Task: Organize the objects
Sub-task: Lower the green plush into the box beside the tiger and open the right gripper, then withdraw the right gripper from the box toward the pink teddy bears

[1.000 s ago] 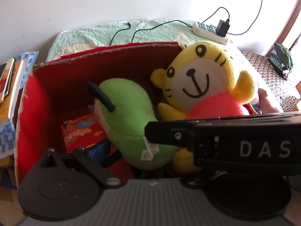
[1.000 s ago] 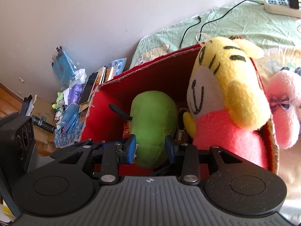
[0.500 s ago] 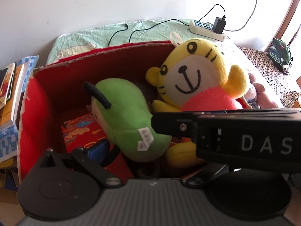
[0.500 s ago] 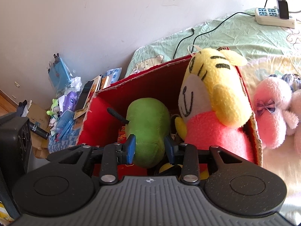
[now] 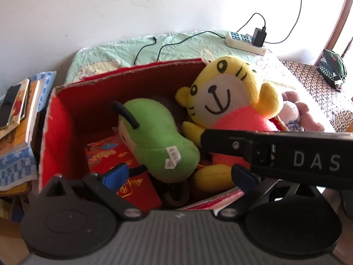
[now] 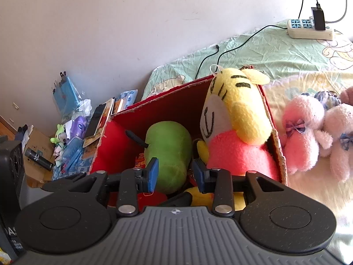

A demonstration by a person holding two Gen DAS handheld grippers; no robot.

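Pulled back and up from the red box [image 5: 66,114] since a moment ago: more of its floor and near rim showing in both views, toys sitting lower and smaller in frame. Both toys lying inside the box: green plush [image 5: 154,139] at frame centre in the left wrist view, long axis running from upper left to lower right, black stem at the upper-left end; yellow tiger [image 5: 229,101] propped upright against the right wall, just beside and touching the green one.

Left tongs [image 5: 178,174] spread wide, blue tips either side of the green plush's lower end, nothing pinched. Right tongs [image 6: 175,174] also spread, though less so, empty, framing the same green plush [image 6: 168,154] at lower centre, tiger [image 6: 238,130] to the right.

Outside the box, pink plush toys [image 6: 302,137] lying on the bed [image 6: 275,50] at right of the right wrist view, well apart from the left tongs and nearer the right. Probably next to be gathered, so a swing rightward with the right tongs, judging by position alone.
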